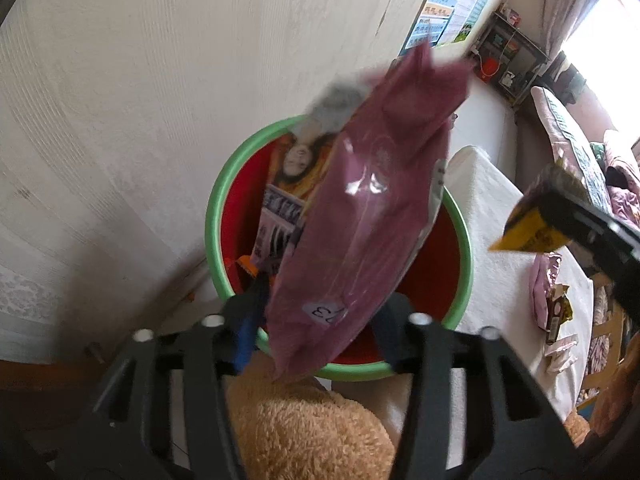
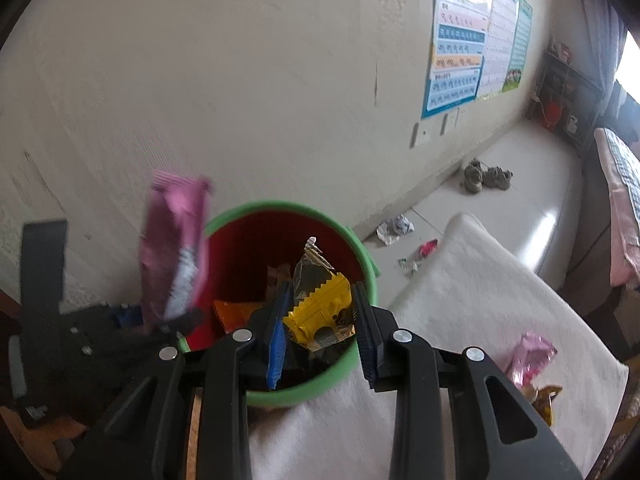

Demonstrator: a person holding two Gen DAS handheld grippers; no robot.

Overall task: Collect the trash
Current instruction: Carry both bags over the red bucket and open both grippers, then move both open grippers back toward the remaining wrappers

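Observation:
A round bin with a green rim (image 1: 212, 220) and red inside stands by the wall, holding printed packaging (image 1: 288, 184) and an orange wrapper (image 2: 232, 312). A large mauve bag (image 1: 360, 208), blurred, hangs upright over the bin between the jaws of my left gripper (image 1: 324, 300). The pads stand slightly off its sides. From the right wrist view the same bag (image 2: 172, 248) rises above the left gripper (image 2: 160, 320). My right gripper (image 2: 322, 292) is over the bin's near rim (image 2: 280, 206), shut on a yellow and clear wrapper (image 2: 320, 312); that wrapper (image 1: 524, 232) also shows at the right of the left wrist view.
Right of the bin is a white cloth-covered surface (image 2: 460, 300) with a pink wrapper (image 2: 528, 356) and a yellow-brown one (image 2: 544, 400). Crumpled paper (image 2: 394, 228) and a red wrapper (image 2: 426, 248) lie on the floor, shoes (image 2: 486, 176) beyond. A tan plush toy (image 1: 304, 428) sits under my left gripper.

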